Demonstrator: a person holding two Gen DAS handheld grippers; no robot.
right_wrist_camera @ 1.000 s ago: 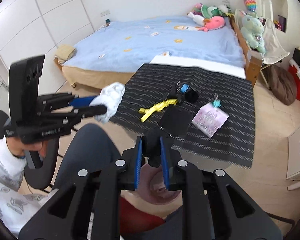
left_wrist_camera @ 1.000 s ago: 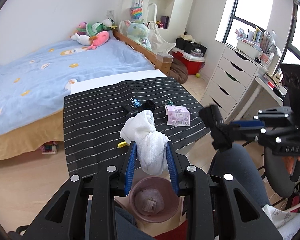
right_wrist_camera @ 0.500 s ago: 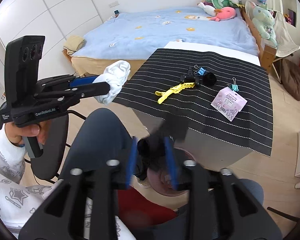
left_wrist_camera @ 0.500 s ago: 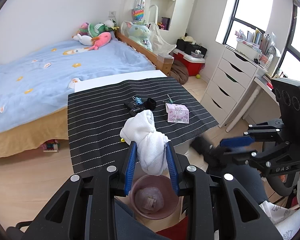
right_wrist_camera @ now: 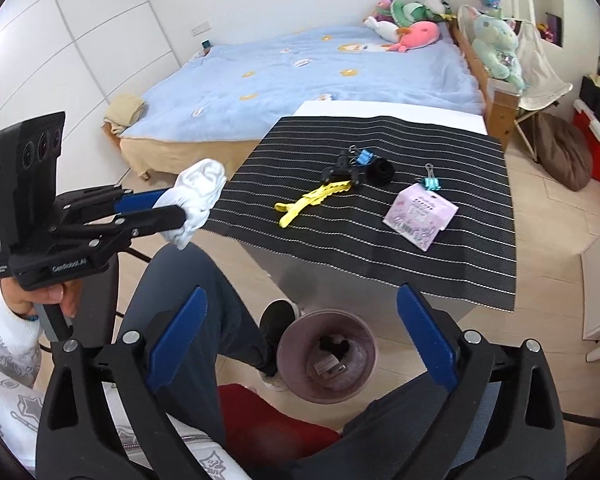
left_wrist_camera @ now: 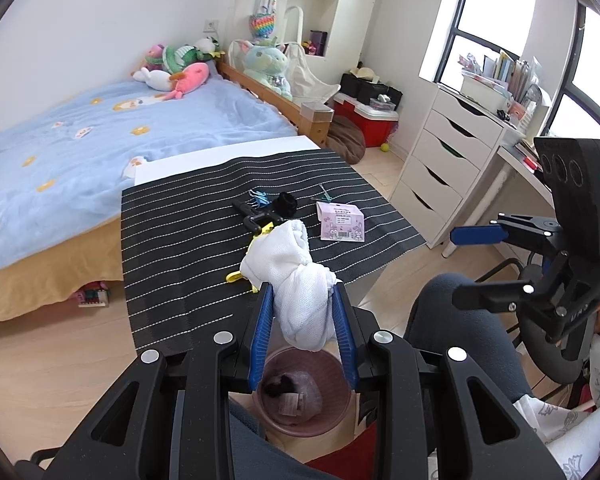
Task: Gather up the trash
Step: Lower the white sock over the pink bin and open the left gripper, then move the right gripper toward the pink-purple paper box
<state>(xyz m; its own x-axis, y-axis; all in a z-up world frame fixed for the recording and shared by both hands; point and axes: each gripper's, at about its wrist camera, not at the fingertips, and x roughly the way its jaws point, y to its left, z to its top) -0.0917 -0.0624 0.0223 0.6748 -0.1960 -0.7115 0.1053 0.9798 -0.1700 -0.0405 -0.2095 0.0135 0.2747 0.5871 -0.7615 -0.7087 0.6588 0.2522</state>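
Observation:
My left gripper (left_wrist_camera: 303,312) is shut on a knotted white cloth (left_wrist_camera: 296,276) and holds it above the pink trash bin (left_wrist_camera: 296,426) on the floor. In the right wrist view the cloth (right_wrist_camera: 198,196) sits in the left gripper (right_wrist_camera: 180,208), off to the left of the bin (right_wrist_camera: 288,344). My right gripper (right_wrist_camera: 300,312) is open and empty, above the bin. A black item (right_wrist_camera: 334,346) lies in the bin on crumpled plastic. The right gripper (left_wrist_camera: 464,264) also shows in the left wrist view.
The table with the black striped cloth (right_wrist_camera: 380,240) holds a yellow clip (right_wrist_camera: 312,200), a black clip (right_wrist_camera: 340,172), a black ring (right_wrist_camera: 380,172), blue binder clips (right_wrist_camera: 432,182) and a pink packet (right_wrist_camera: 420,216). A bed (right_wrist_camera: 300,76) stands behind, white drawers (left_wrist_camera: 448,160) to the right.
My right gripper opened and dropped the black item into the bin. The left gripper stayed shut on the white cloth and moved little.

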